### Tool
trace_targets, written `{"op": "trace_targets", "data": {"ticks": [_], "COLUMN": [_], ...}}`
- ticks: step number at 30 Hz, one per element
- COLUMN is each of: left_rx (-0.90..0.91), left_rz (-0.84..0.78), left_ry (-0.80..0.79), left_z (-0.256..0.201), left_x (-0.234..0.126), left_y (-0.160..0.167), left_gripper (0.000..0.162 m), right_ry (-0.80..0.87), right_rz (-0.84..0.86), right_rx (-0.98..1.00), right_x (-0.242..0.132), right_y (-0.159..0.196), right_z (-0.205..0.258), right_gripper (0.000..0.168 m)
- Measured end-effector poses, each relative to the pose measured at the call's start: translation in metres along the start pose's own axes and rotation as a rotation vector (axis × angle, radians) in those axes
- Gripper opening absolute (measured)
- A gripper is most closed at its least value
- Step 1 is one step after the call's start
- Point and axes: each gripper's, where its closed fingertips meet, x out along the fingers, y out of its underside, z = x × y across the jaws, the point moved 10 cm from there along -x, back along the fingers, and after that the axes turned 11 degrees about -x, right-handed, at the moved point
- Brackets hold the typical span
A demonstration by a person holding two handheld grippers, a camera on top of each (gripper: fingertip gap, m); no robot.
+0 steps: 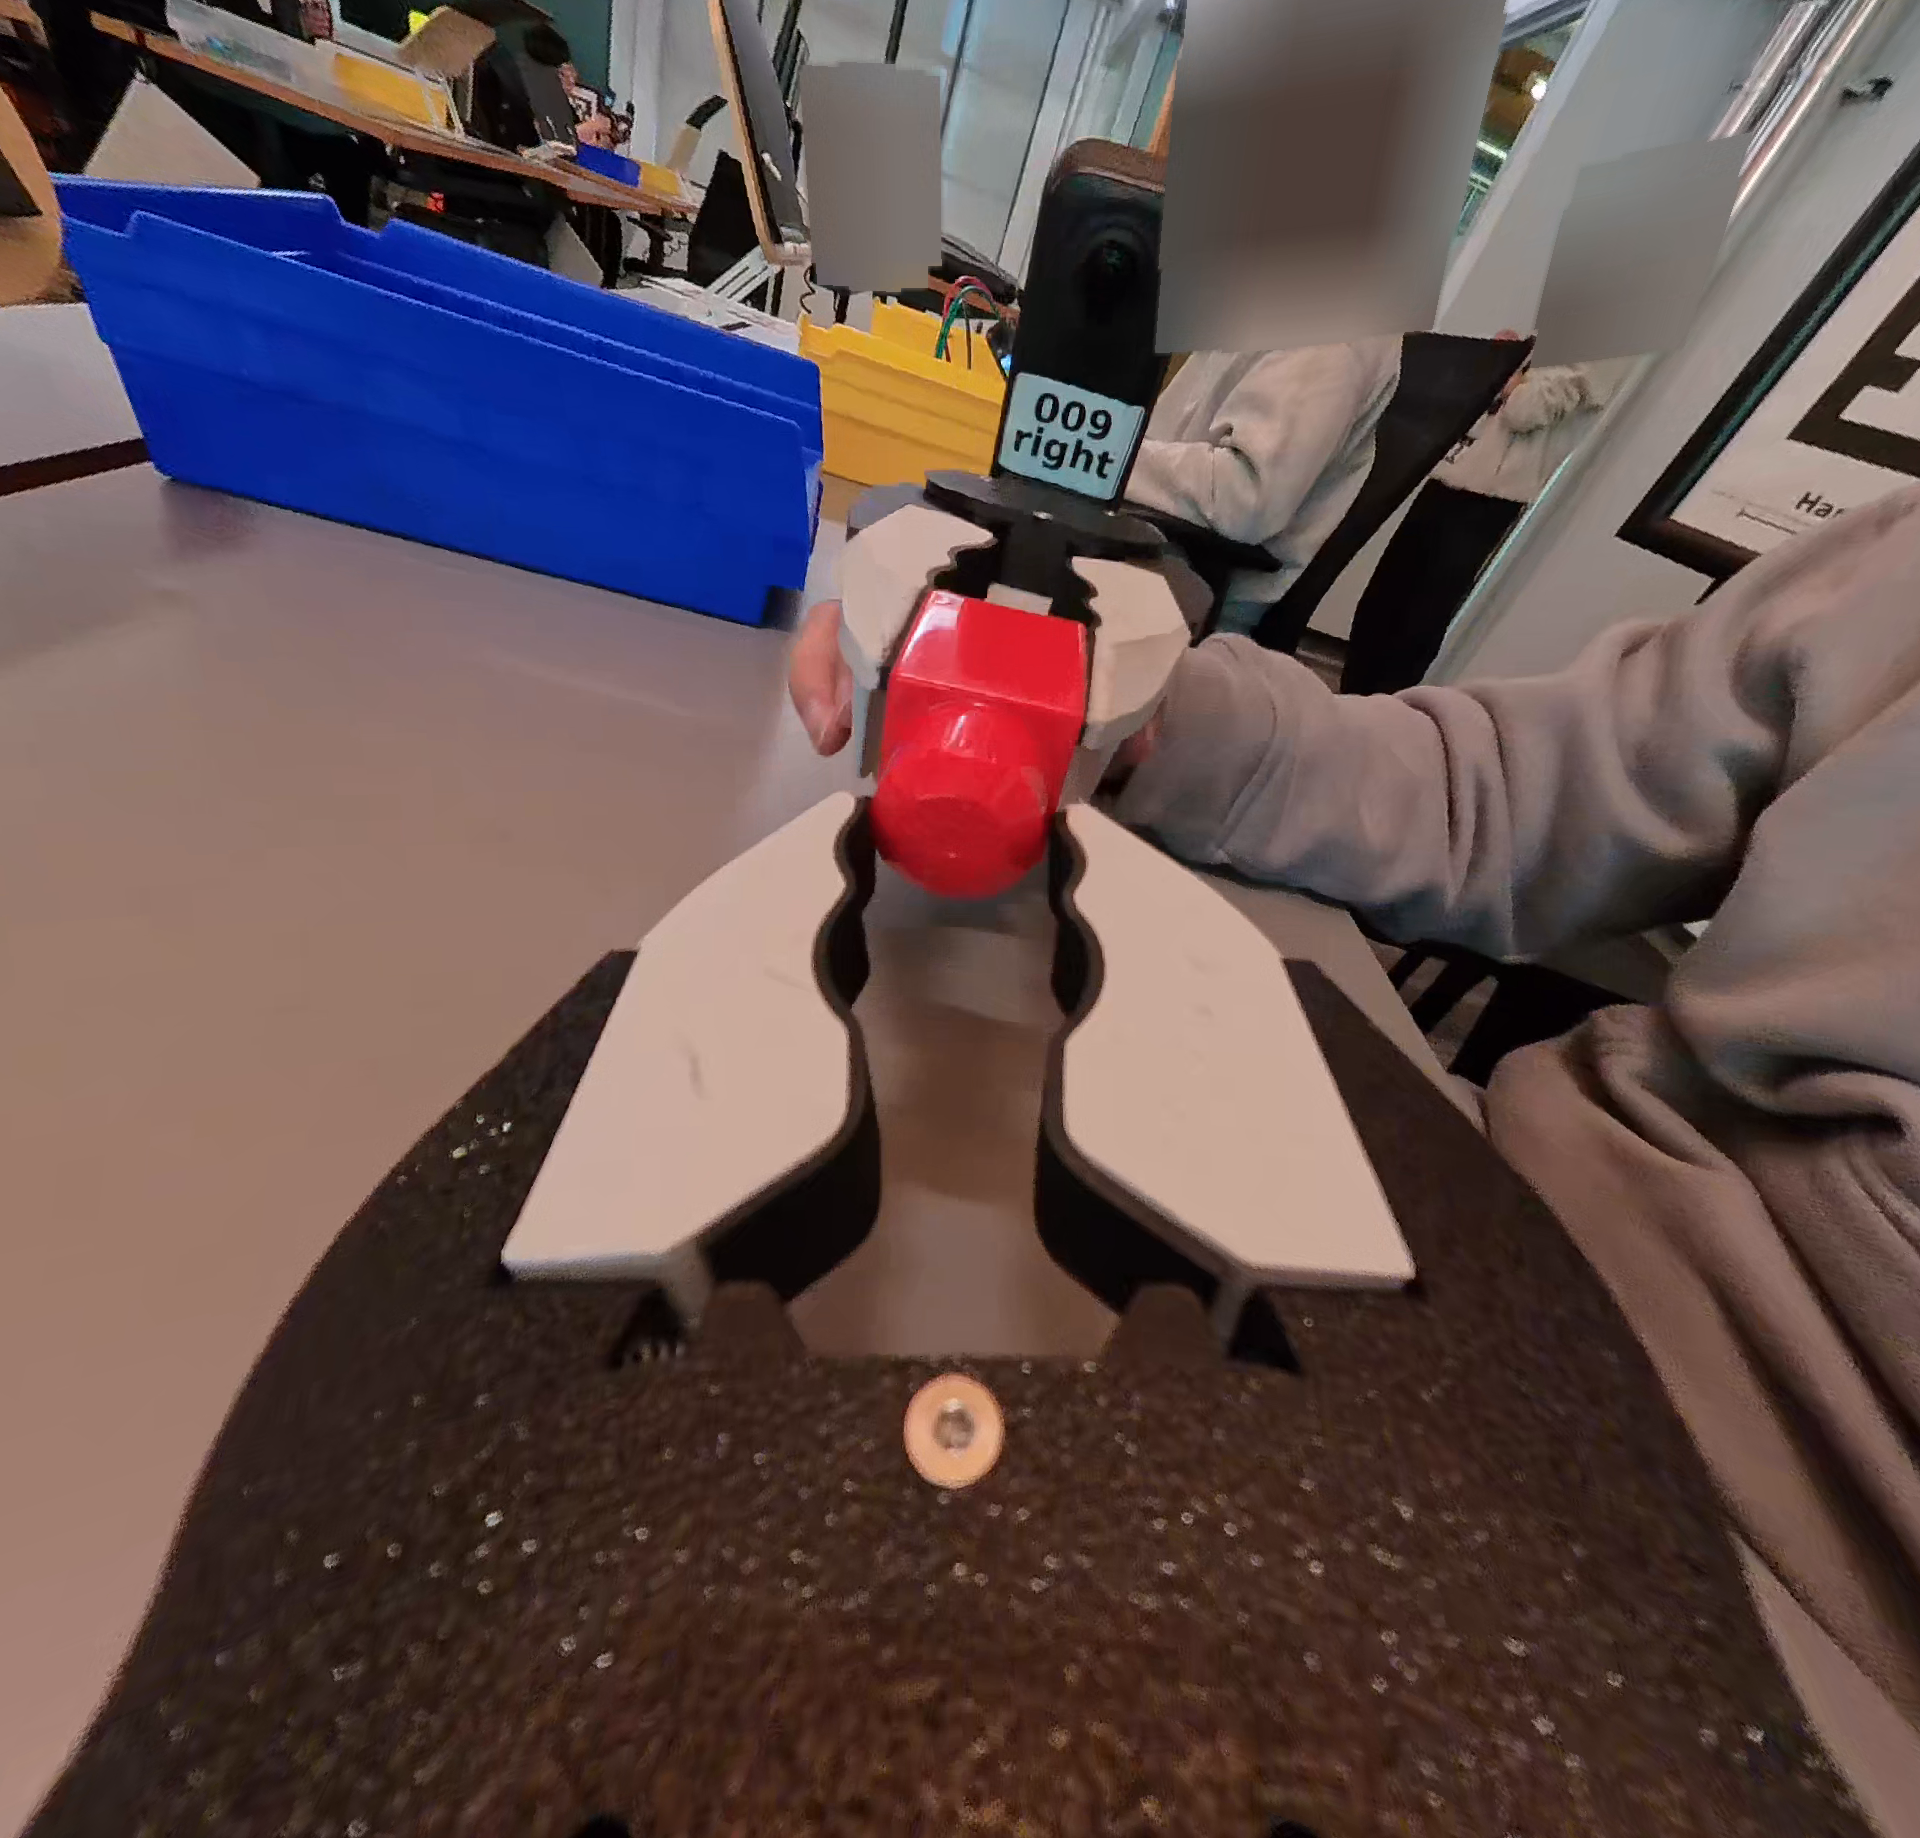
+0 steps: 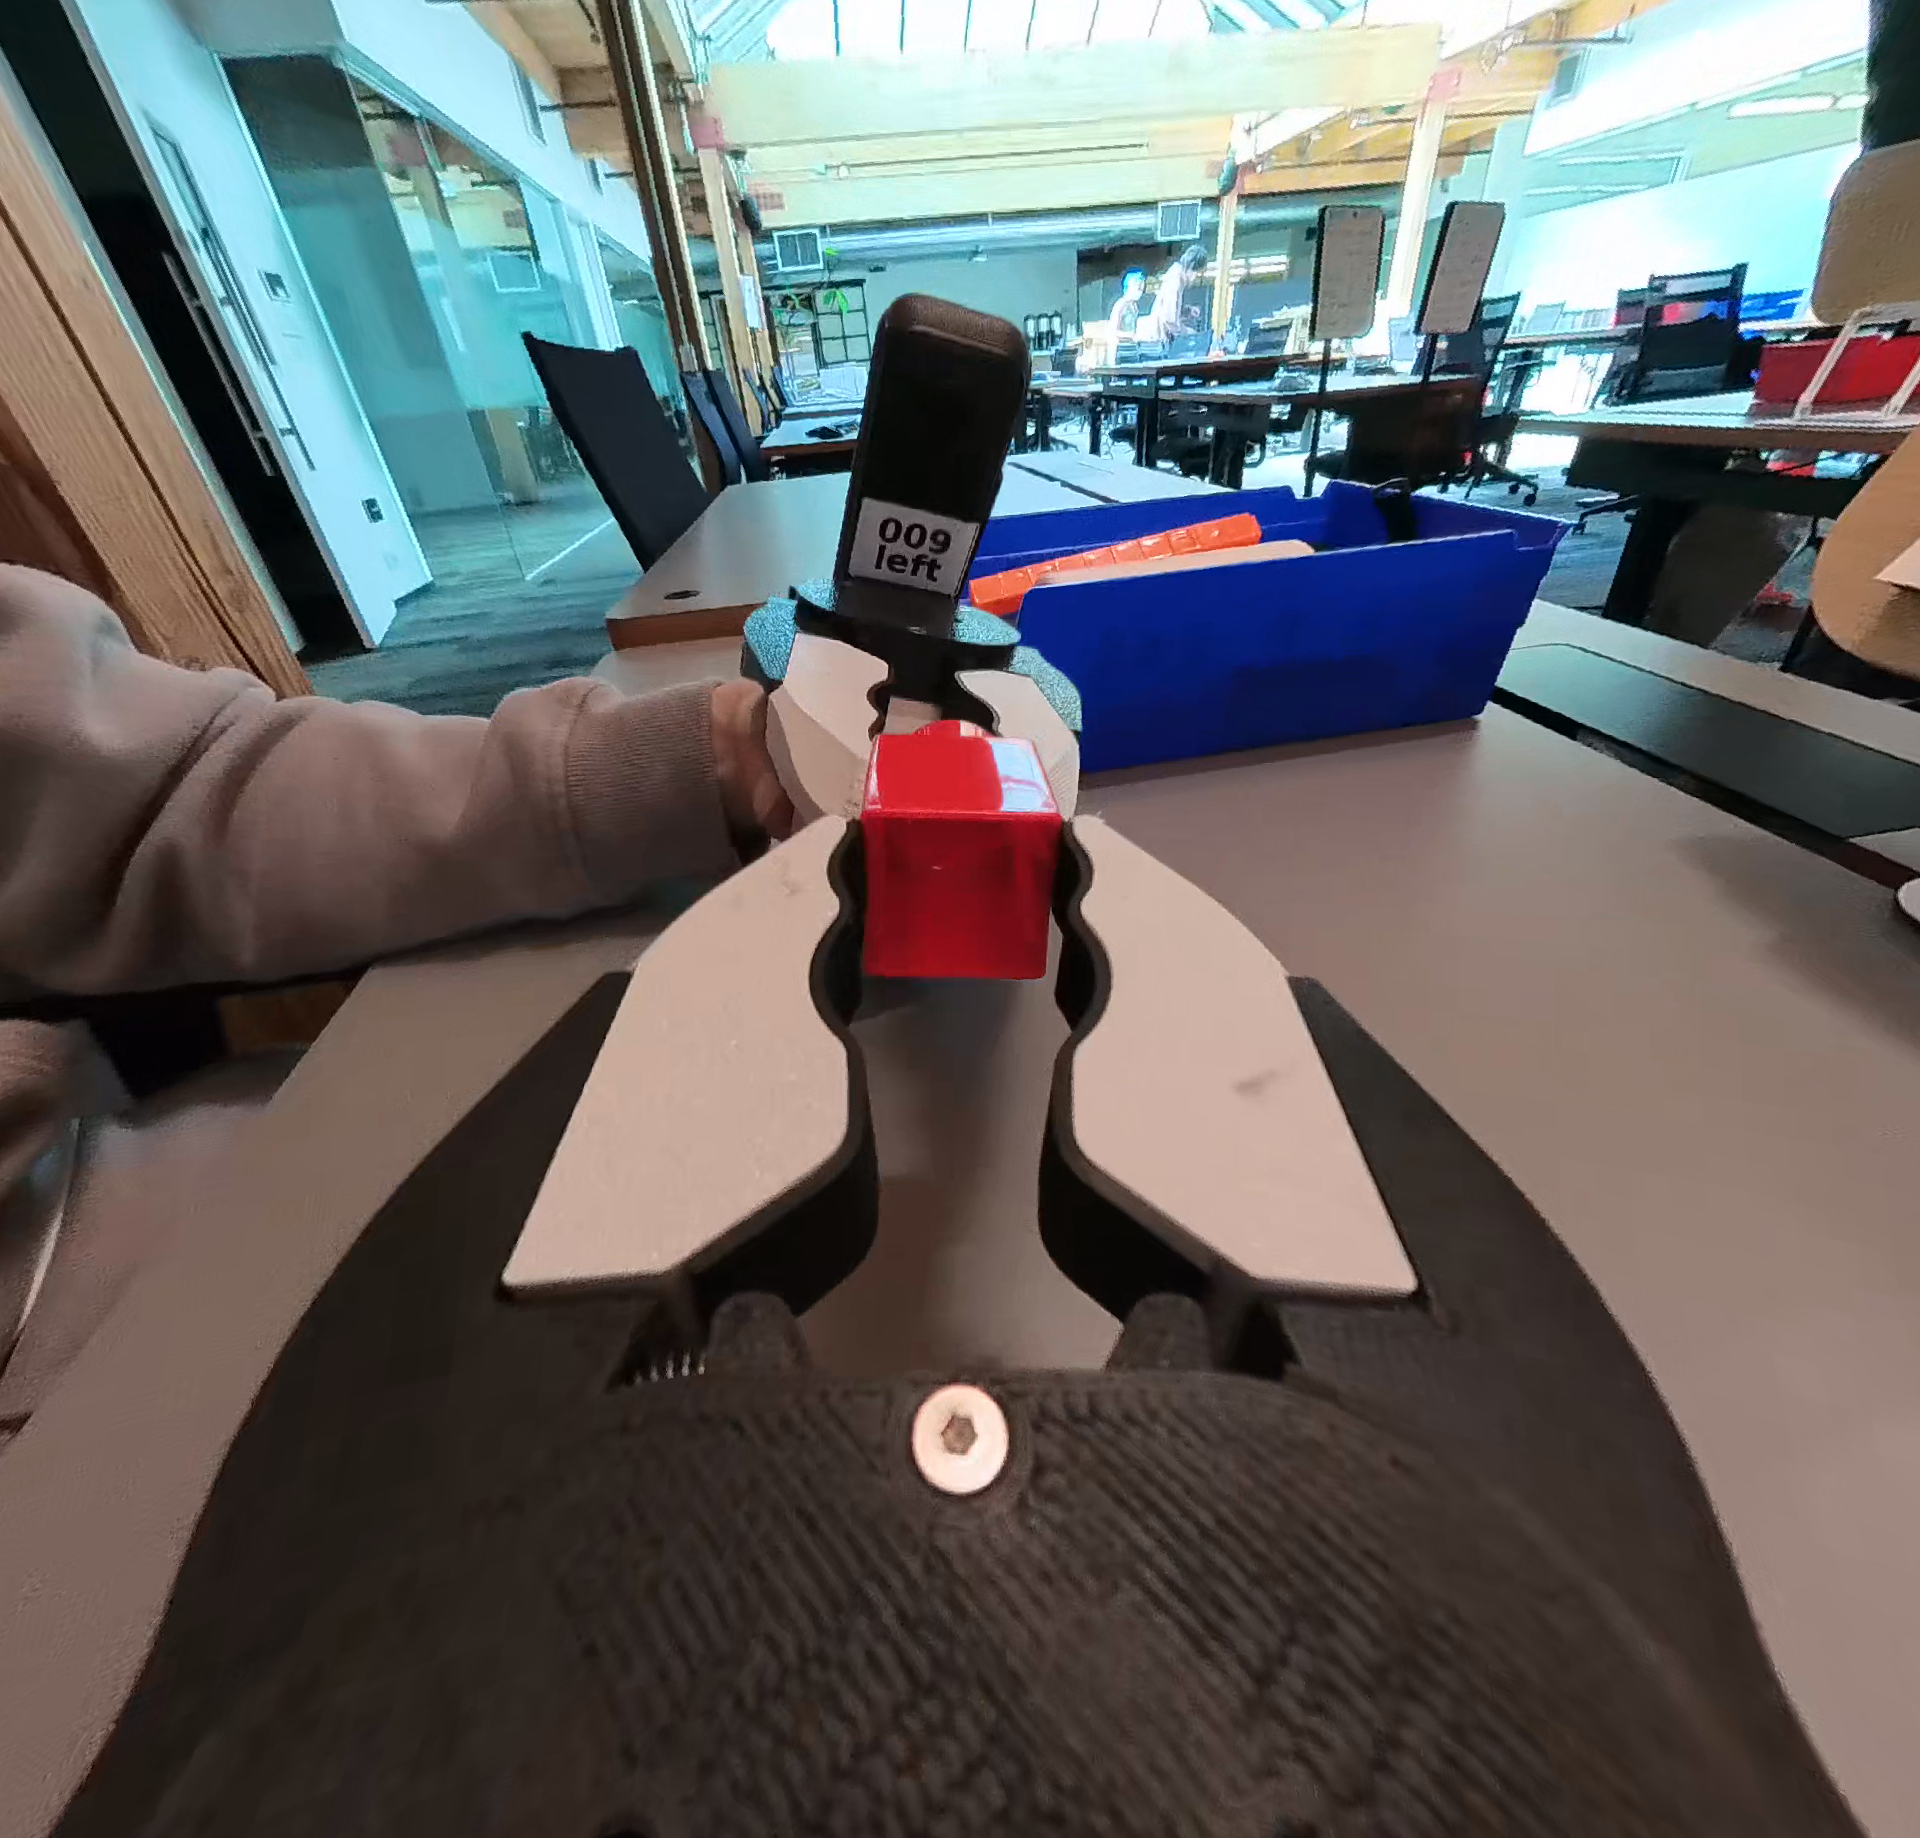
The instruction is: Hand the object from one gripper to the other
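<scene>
Table (image 1: 312, 749) of grey laminate is seen beneath both tools, with 1 blue bin (image 1: 468, 417) resting on it. Above it, the right gripper (image 2: 956, 895) is closed on the cube end of the red object (image 2: 956, 884). The left gripper (image 1: 961, 832) is parted around the rounded end; contact cannot be told.

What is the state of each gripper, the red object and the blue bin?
right gripper: shut on the red object.
left gripper: jaws around its round end; contact unclear.
red object: held off the table.
blue bin: open, holds an orange item.
</scene>
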Motion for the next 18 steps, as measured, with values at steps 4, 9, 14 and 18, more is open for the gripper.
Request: {"op": "trace_targets", "data": {"ticks": [4,9,14,18], "left_rx": [-0.056,0.493,0.823,0.907], "left_rz": [-0.078,-0.076,-0.016,0.04], "left_ry": [-0.011,-0.302,-0.457,-0.444], "left_z": [0.001,-0.016,-0.029,-0.031], "left_x": [0.001,0.002,0.018,0.024], "left_y": [-0.006,-0.005,0.002,0.008], "left_gripper": [0.045,0.065,0.063,0.045], "right_ry": [0.063,0.018,-0.134,-0.213], "right_rz": [-0.022,-0.079,-0.032,-0.025], "right_rx": [0.076,0.516,0.763,0.831], "right_x": [-0.004,-0.012,-0.012,-0.005], "right_y": [-0.002,0.008,0.021,0.024], "right_z": [-0.007,-0.024,-0.023,-0.019], "right_gripper": [0.034,0.034,0.035,0.035]}}
